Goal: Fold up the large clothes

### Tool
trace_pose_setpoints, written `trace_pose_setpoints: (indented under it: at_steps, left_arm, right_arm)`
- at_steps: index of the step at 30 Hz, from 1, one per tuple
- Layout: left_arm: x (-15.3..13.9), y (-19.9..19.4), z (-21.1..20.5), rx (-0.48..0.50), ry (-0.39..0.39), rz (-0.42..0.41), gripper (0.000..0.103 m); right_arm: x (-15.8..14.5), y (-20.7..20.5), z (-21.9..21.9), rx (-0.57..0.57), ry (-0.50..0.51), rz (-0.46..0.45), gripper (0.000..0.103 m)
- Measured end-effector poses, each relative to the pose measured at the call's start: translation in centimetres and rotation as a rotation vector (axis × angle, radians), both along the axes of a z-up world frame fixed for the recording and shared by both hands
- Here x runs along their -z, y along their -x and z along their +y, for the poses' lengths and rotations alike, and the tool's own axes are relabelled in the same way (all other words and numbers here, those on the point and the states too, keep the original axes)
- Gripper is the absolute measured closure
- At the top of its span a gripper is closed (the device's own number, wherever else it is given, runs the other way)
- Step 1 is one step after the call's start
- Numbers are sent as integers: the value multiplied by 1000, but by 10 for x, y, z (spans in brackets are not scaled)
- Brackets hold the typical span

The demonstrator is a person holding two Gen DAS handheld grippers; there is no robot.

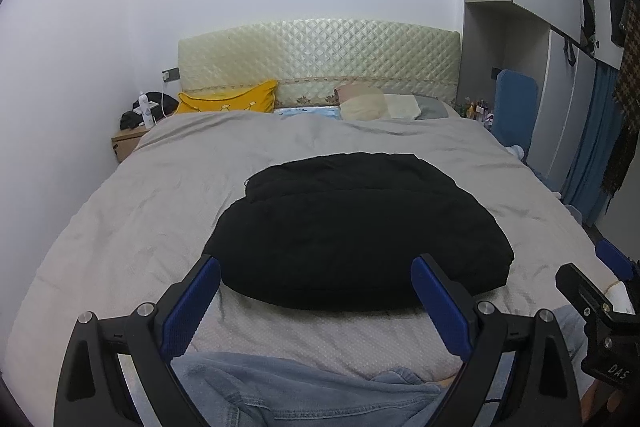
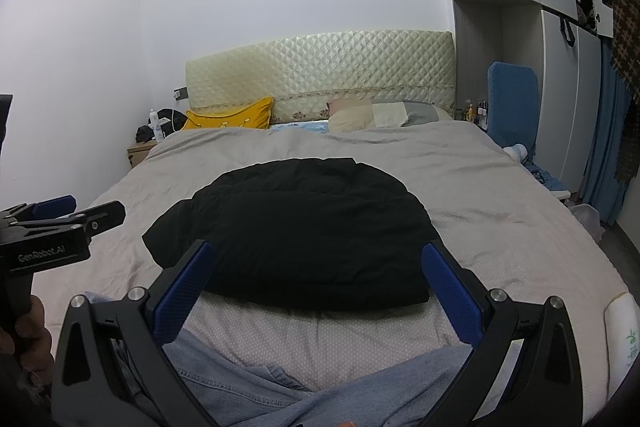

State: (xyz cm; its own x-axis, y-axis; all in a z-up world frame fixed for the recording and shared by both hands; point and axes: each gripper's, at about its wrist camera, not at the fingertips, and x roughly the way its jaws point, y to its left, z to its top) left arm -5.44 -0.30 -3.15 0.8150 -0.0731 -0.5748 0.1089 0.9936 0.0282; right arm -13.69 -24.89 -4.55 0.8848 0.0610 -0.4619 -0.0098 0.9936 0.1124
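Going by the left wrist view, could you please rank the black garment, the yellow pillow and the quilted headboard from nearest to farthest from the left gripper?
From the left gripper, open over the foot of the bed:
1. Black garment, folded, lying just beyond the fingertips, mid-bed.
2. Yellow pillow, at the head of the bed, left side.
3. Quilted headboard, upright against the wall behind the pillow.

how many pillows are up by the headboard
3 that I can make out: a yellow pillow at the left, a cream pillow right of centre, and a grey pillow beside it, partly under a pale cloth. More may be hidden behind them.
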Motion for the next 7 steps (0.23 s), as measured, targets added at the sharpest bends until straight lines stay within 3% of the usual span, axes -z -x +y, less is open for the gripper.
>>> trace_pose_setpoints:
  at_steps: [7]
  left_arm:
    - [-1, 1, 1, 4, 8, 5, 6]
  right_arm:
    - [-4, 2, -2, 8, 2, -4, 0]
